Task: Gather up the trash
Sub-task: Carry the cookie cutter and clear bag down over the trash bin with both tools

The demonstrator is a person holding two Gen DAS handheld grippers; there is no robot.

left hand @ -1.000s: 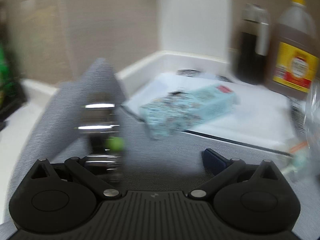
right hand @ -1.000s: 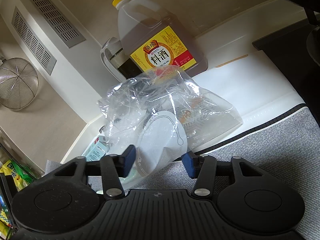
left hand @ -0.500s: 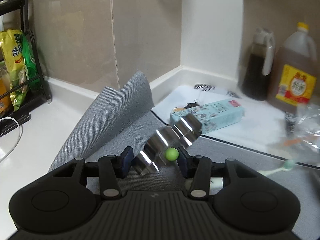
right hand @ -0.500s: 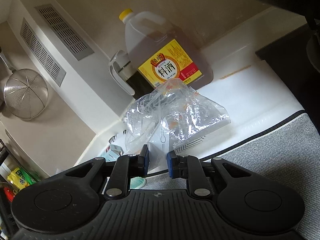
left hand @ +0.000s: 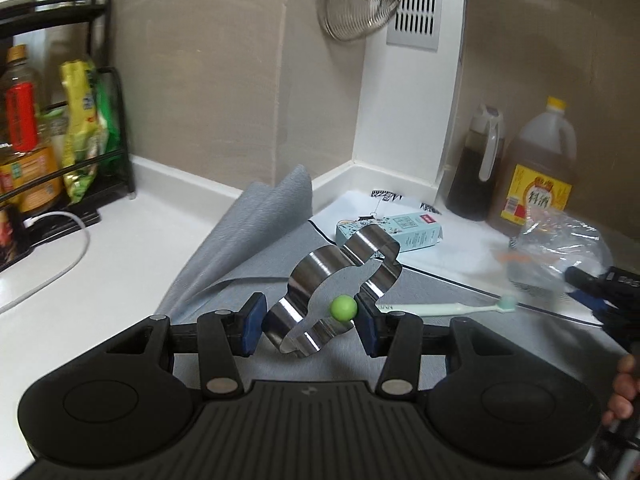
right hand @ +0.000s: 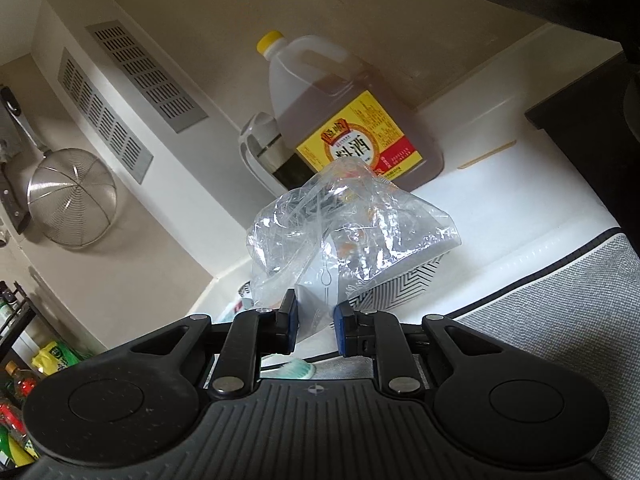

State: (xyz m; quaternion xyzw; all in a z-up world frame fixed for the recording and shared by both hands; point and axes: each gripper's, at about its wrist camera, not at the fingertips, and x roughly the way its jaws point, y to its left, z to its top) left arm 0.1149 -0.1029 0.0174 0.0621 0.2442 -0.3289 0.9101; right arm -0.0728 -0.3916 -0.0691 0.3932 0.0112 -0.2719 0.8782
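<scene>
Left wrist view, left claw [left hand: 310, 320] pinching metal cutter [left hand: 332, 292], right claw [right hand: 314, 322] pinching plastic bag [right hand: 348, 224]

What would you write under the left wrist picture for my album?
Left gripper holding a shiny metal cutter above the grey mat, toothbrush lying nearby.

Metal mould [left hand: 340, 292]: shiny steel band bent into a lobed outline, with a small green ball [left hand: 343, 307] on its side; tilted, raised off the grey mat [left hand: 256, 224].

Clear plastic bag [right hand: 348, 224]: crumpled, transparent, holding white packaging with a black zigzag pattern.

Toothpaste box [left hand: 404, 230]: pale blue, lying flat.

Toothbrush [left hand: 448, 307]: mint green, lying flat on the mat.
</scene>
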